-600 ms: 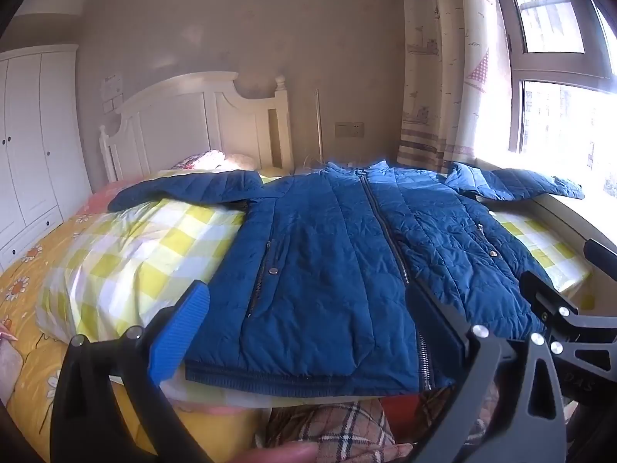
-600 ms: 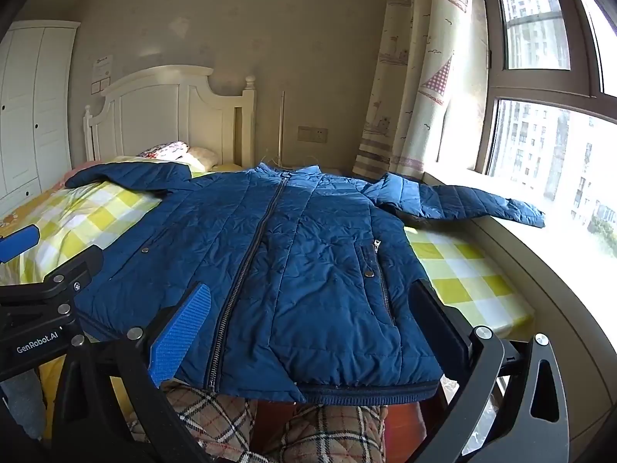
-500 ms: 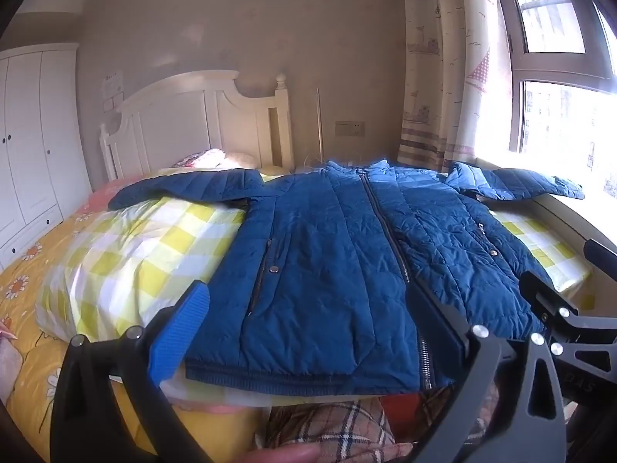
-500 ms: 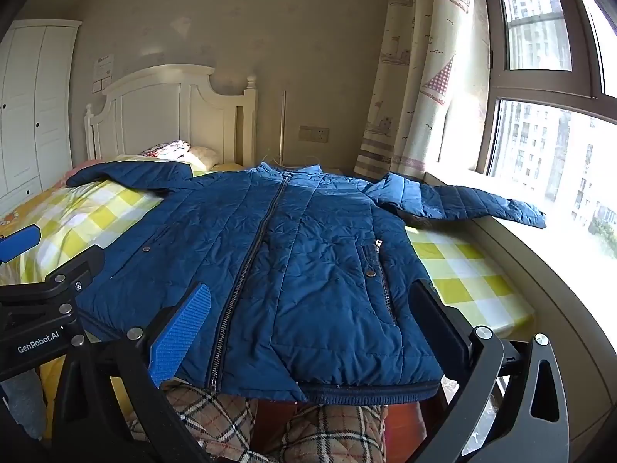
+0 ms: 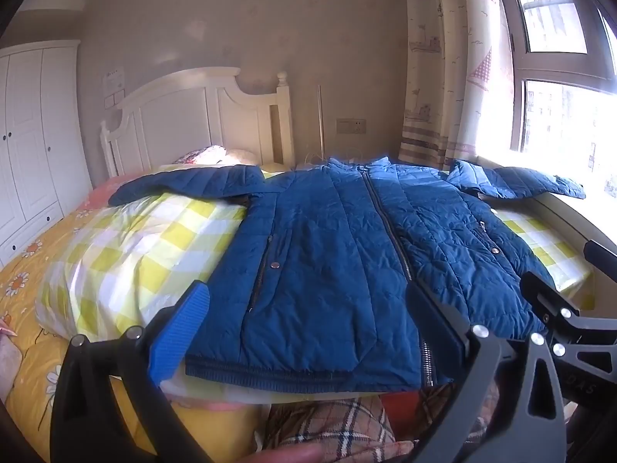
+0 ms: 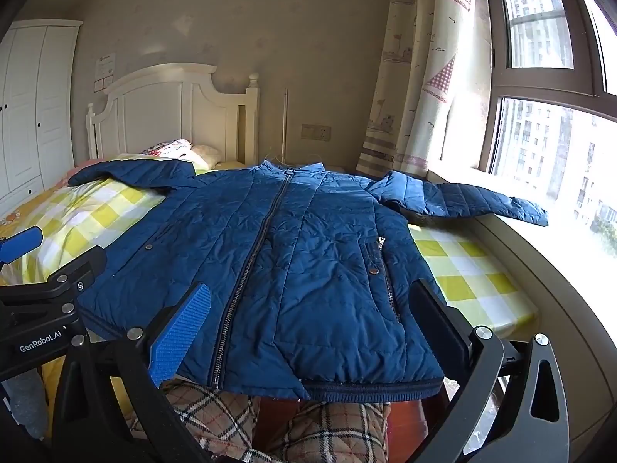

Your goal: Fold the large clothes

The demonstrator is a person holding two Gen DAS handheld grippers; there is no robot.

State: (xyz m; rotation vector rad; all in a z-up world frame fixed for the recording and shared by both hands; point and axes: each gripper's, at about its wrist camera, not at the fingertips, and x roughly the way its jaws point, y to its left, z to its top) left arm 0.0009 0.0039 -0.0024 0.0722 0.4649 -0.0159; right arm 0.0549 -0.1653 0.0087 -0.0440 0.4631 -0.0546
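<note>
**K:** One jacket [image 5: 339, 270], dark blue quilted puffer, laid flat face-up on the bed [image 5: 127, 254], on top of a yellow/white check cover. Hem toward the cams, collar toward the headboard [image 5: 185, 115].

**M:** Zip?

**K:** Closed, full length, runs up the middle. Snap pocket w/ a short zip on each side. Ribbed band along the hem, and the hem edge overhangs the foot of the bed a bit. Fabric lightly creased, no folds made yet.

**M:** Sleeves?

**K:** Both spread out sideways. One lies across the check cover, the other reaches onto the window sill [image 6: 540, 254] by the curtain [image 6: 420, 77].

**M:** Grippers?

**K:** Left gripper [image 5: 308, 320] jaws spread wide, nothing between them, hovering just short of the hem, not touching. Right gripper [image 6: 312, 324] same: spread wide, holding nothing, over the hem near the zip end. Each shows at the edge of the other's view, so they're side by side.
</note>
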